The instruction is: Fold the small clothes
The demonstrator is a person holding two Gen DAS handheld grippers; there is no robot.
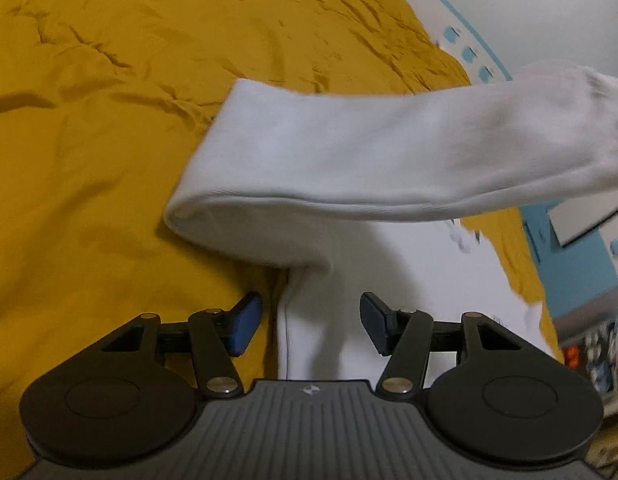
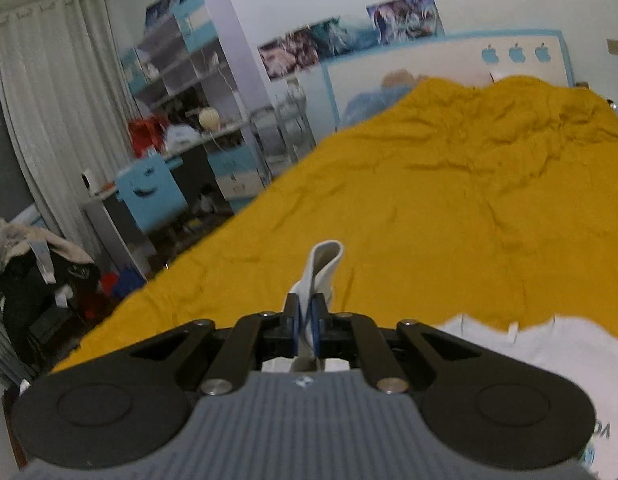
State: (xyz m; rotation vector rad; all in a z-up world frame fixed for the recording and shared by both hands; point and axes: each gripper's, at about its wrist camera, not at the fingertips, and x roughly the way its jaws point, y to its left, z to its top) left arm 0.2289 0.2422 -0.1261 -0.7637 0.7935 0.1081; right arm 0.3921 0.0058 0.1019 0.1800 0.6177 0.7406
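1. Ribbed grey housing and black linkages of your left gripper [image 1: 311, 322] are filling the bottom of the left wrist view; its blue-padded fingers [image 1: 245, 326] are standing apart, with nothing pressed between them.
2. Between and just beyond those fingers, the white garment [image 1: 389, 280] is lying flat on the bed, its stitched straight edge running up just inside the left pad.
3. Smooth, soft knit is what the white garment is showing; one sleeve [image 1: 349, 152] is arching up off the body in a broad flat band, its fold rounded at the left, and is stretching away toward the right edge of the view.
4. Under it, the mustard-yellow bedspread [image 1: 109, 120] is lying matte and creased, with sharp little ridges across its far part.
5. In the right wrist view, your right gripper [image 2: 305, 324] is clamping its fingers [image 2: 319, 322] on a pinched piece of the sleeve [image 2: 321, 268]; the cloth is standing up past the pads in a curled, tube-like loop above the bedspread [image 2: 449, 208].
6. To the lower right of that view, the garment's body [image 2: 549, 348] is lying spread on the bed with a wavy far edge.
7. Beyond the bed, a white headboard [image 2: 429, 64] with a blue border and three blue apple shapes is standing against the wall.
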